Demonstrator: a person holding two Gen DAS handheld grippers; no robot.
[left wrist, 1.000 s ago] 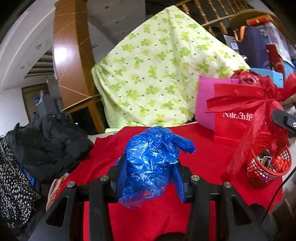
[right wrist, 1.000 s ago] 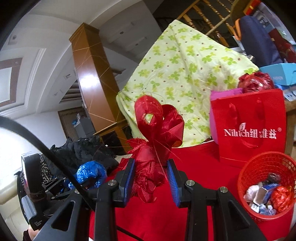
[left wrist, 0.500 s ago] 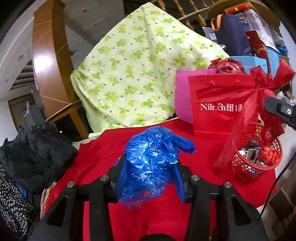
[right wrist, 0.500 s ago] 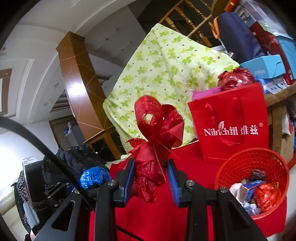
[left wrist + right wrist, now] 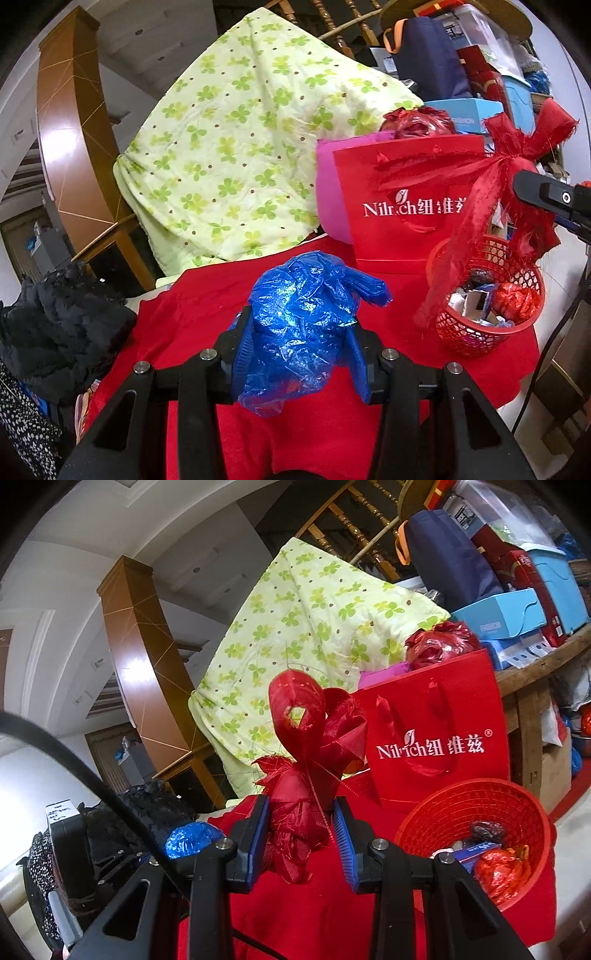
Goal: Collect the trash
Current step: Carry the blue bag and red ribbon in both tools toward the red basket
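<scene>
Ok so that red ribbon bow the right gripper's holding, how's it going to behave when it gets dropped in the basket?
Probably floppy: the red ribbon bow sags between the right gripper fingers, its tail trailing low. Likely very light, thin frayed fabric. Its loops may snag or drape over the red basket rim rather than drop in cleanly.

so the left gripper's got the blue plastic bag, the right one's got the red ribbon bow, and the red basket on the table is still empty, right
Not quite: the red basket is not empty. The right wrist view shows crumpled red wrapping, a small box and other scraps already in it. The rest holds: the left gripper is shut on the blue plastic bag, and the right gripper is shut on the red ribbon bow.
</scene>
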